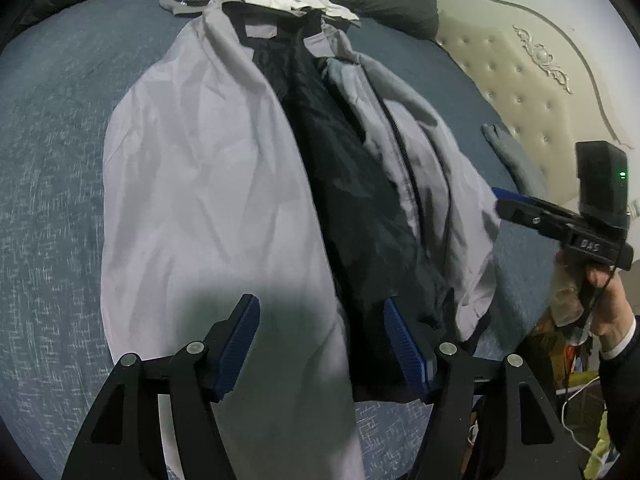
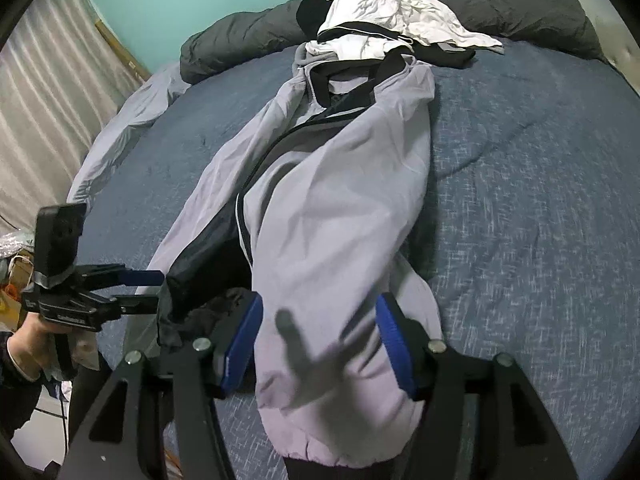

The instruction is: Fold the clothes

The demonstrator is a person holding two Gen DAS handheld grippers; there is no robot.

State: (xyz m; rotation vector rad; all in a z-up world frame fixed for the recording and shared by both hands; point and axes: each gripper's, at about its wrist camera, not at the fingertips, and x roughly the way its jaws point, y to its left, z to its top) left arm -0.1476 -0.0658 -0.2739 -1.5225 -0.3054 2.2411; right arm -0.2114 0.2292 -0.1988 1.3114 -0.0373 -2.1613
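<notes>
Light-grey zip jacket [image 1: 208,184], dark lining exposed, lies on the blue bedspread [image 1: 52,184] with its long axis running straight away from both grippers — left gripper [image 1: 320,344] and right gripper [image 2: 320,340] spread, pinching nothing, each above the near hem.

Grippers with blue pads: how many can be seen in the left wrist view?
2: the left gripper at the bottom, over the grey jacket; the right gripper at the right edge.
</notes>
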